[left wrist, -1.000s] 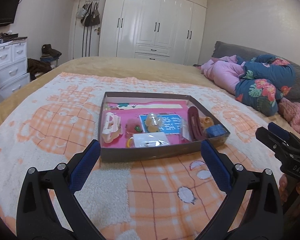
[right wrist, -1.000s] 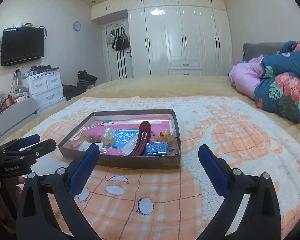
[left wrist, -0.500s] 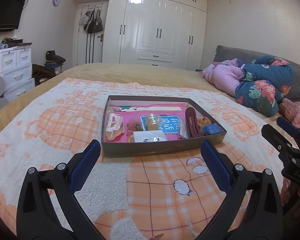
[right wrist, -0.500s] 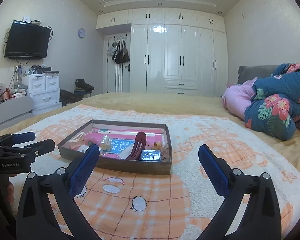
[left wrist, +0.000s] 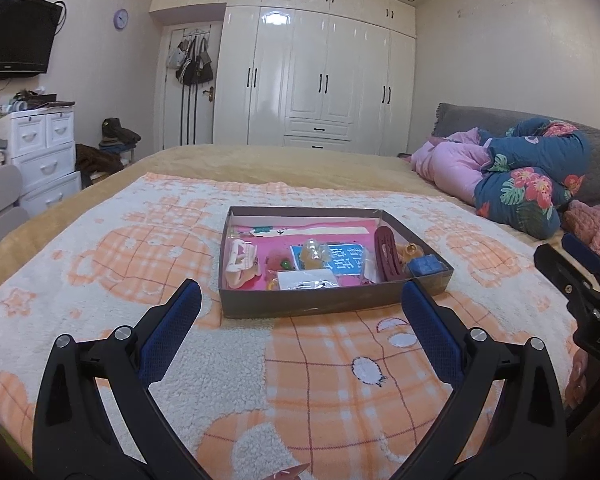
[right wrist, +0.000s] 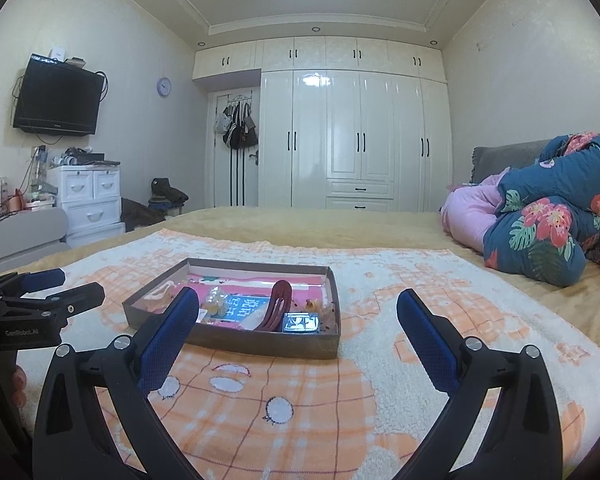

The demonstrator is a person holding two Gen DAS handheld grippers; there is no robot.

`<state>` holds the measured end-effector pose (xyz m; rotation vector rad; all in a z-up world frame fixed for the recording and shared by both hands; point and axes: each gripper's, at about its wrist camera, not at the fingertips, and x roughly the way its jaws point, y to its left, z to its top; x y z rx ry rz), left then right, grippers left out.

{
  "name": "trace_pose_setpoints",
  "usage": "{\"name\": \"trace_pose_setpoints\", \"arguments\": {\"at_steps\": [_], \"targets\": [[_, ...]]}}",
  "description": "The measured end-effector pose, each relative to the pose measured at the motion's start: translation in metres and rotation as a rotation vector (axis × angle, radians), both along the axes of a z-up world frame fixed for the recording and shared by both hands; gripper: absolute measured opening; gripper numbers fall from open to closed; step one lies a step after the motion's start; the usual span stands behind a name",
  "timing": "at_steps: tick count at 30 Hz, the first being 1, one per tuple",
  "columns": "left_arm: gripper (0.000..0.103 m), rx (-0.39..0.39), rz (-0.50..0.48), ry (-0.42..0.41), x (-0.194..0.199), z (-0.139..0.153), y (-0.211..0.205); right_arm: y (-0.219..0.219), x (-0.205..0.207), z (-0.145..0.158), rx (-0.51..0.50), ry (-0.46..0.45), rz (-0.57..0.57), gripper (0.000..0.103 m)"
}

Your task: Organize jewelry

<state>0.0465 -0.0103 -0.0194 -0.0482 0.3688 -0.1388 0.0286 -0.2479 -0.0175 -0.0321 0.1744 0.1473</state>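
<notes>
Shallow brown cardboard tray (left wrist: pixel 332 305) of jewelry on orange-checked fleece blanket (left wrist: pixel 320 380).
Left gripper (left wrist: pixel 300 312) and right gripper (right wrist: pixel 298 316) both spread wide, empty, short of tray.

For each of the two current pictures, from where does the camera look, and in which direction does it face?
Left wrist view: sits on the left gripper, open, low over the blanket, facing the tray and the wardrobe; the right gripper shows at the right edge.
Right wrist view: sits on the right gripper, open, facing the same way from further right; the left gripper shows at the left edge.
Both views share the tray, the dark red hair clip, the blanket and the wardrobe.
</notes>
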Motion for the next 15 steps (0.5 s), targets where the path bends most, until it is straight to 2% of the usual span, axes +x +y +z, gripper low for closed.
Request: {"name": "trace_pose_setpoints", "arguments": {"at_steps": [15], "targets": [[0.092, 0.009, 0.035, -0.005, -0.0002, -0.0011, -0.0010, 0.0058, -0.0021, -0.0051, -0.007, 0.010, 0.009, 0.097]]}}
